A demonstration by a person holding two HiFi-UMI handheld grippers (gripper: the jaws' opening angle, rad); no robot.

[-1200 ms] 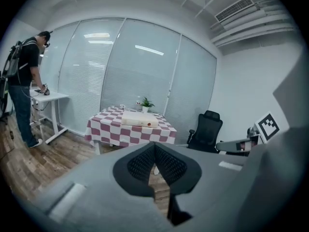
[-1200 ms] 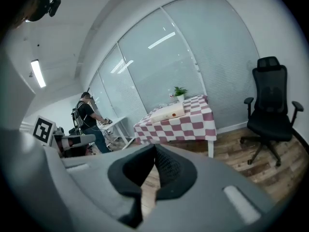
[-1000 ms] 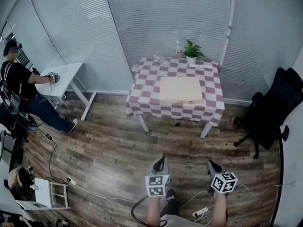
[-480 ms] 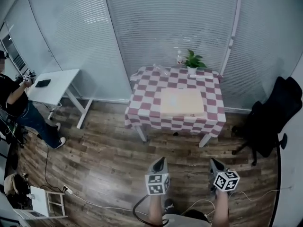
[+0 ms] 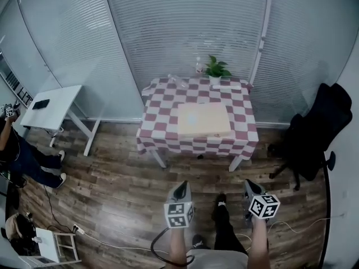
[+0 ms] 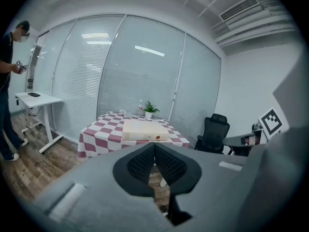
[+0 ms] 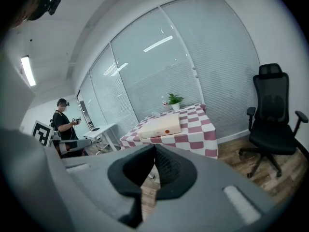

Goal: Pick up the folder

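So both grippers are nowhere near the thing they're after right now. The left gripper (image 5: 180, 186) has its jaws pressed together with nothing between them; in the left gripper view you can see the two ribbed black pads (image 6: 142, 163) meeting in a line. The right gripper (image 5: 247, 184) is the same deal, jaws closed tight and empty. Both are held out low in front of the person over the wooden floor (image 5: 112, 178), side by side, pointing toward the table (image 5: 152, 129), each with its marker cube facing up at the head camera. The folder (image 5: 203, 120) is a flat cream-coloured one lying in the middle of that table, on the red and white checked cloth, with a small orange-red dot on the edge facing the grippers. It's well apart from both grippers, with a stretch of floor in between. At the far edge of the table there's a little potted plant (image 5: 215, 68) right by the blinds (image 5: 179, 32). A black office chair (image 5: 315, 130) sits off to the right of the table, near the wall. A white desk (image 5: 55, 102) stands off to the left, with another person (image 5: 17, 153) next to it at the frame edge, holding something in their hands. The gripper holder's own dark-trousered leg (image 5: 224, 228) shows between the two arms
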